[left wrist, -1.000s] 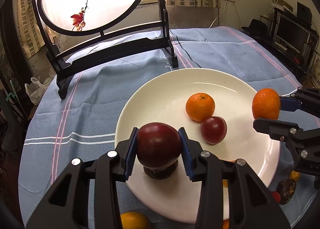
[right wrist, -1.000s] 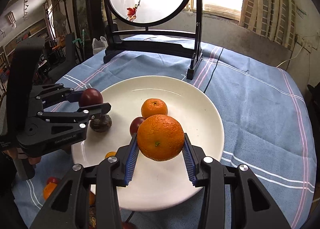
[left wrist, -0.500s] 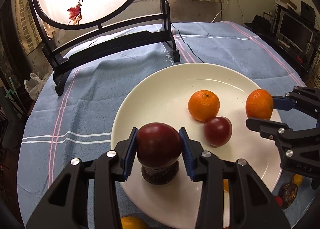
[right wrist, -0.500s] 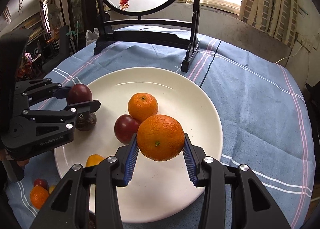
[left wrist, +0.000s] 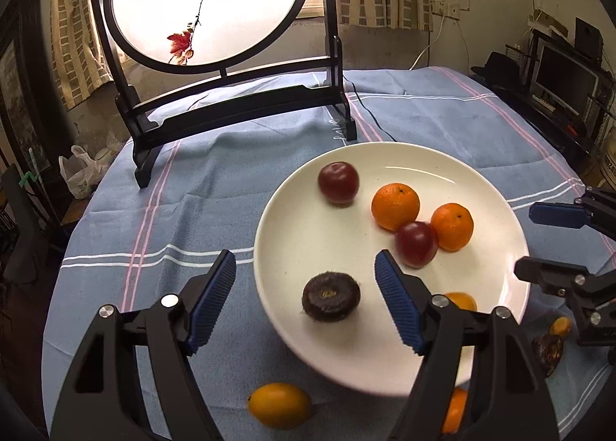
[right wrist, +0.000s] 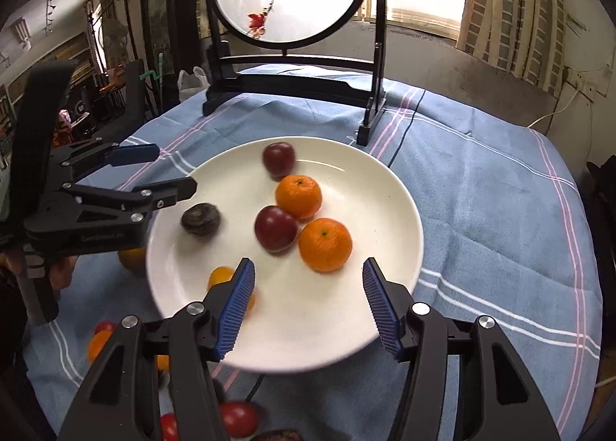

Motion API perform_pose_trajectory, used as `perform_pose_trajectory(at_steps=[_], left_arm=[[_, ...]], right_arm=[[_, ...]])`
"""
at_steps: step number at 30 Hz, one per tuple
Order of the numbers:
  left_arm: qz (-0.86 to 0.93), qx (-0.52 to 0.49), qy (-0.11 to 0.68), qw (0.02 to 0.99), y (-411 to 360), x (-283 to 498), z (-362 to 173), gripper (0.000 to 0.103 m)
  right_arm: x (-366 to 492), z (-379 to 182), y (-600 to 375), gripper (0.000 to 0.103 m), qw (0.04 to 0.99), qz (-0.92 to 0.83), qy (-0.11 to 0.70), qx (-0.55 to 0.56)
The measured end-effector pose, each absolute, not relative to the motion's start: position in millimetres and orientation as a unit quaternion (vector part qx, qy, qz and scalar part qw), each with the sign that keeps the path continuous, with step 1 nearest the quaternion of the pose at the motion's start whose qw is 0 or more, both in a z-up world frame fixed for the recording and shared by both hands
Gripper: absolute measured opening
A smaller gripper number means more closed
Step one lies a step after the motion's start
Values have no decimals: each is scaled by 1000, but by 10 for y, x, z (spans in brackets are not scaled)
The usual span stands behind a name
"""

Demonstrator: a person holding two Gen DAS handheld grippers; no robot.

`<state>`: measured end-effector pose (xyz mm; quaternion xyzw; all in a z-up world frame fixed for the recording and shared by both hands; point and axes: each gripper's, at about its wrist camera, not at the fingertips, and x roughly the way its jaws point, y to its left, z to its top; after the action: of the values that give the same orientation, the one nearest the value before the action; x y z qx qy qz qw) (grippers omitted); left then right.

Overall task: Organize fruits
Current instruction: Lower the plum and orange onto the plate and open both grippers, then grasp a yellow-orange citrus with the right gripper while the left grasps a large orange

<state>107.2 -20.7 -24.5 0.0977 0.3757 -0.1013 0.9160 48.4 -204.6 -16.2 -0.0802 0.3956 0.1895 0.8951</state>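
White plate [left wrist: 500, 210] holds 2 oranges, 2 plums, perhaps blurred.

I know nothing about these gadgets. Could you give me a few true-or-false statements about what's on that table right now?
1. Both grippers, left and right, are open and hold nothing. True.
2. The round white plate holds two oranges. True: one and another.
3. The dark brown rough-skinned fruit lies on the blue cloth. False: it sits on the plate.
4. Only one dark red plum is on the plate. False: two, and.
5. No fruit remains off the plate. False: an orange-yellow fruit lies on the blue striped tablecloth.
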Motion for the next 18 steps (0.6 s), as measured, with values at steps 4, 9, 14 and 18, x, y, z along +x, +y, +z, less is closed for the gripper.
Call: perform_pose_trajectory(at_steps=[4,9,14,18], left_arm=[[-103,97,367,920,-36,734,-161,77],[-104,99,357,923,181,271,-82,81],[-103,109,354,923,351,-82,-81,82],[-114,119,359,919,391,-271,-128,82]], right_arm=[[-74,-153,-1842,59,882,239,395,-98],[-655,-320,-1467,59,852,299,413,-121],[-836,-593,-1192,55,826,311,449,-138],[-735,-778,-1118,48,819,296,473,-131]])
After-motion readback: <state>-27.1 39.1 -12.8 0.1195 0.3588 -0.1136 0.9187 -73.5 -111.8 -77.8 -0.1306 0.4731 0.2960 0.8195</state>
